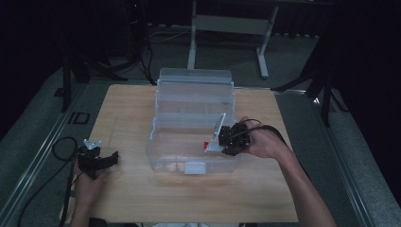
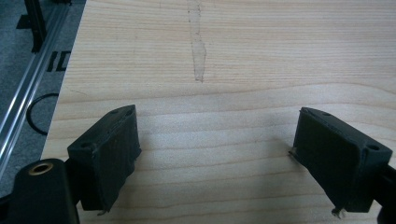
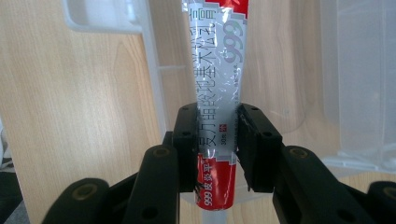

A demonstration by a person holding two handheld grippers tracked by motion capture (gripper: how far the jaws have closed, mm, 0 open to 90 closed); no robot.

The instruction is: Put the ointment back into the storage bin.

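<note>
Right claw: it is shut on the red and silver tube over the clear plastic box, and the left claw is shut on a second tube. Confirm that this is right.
Not quite. The left claw holds nothing: the left gripper view shows its jaws wide apart over the bare wooden table. The rest stands: the right claw is shut on the red and silver tube over the clear plastic box.

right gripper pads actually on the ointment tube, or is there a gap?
Touching. The right gripper view shows the right gripper with both pads pressed flat against the red-and-silver ointment tube, no gap on either side, over the clear plastic box.
</note>
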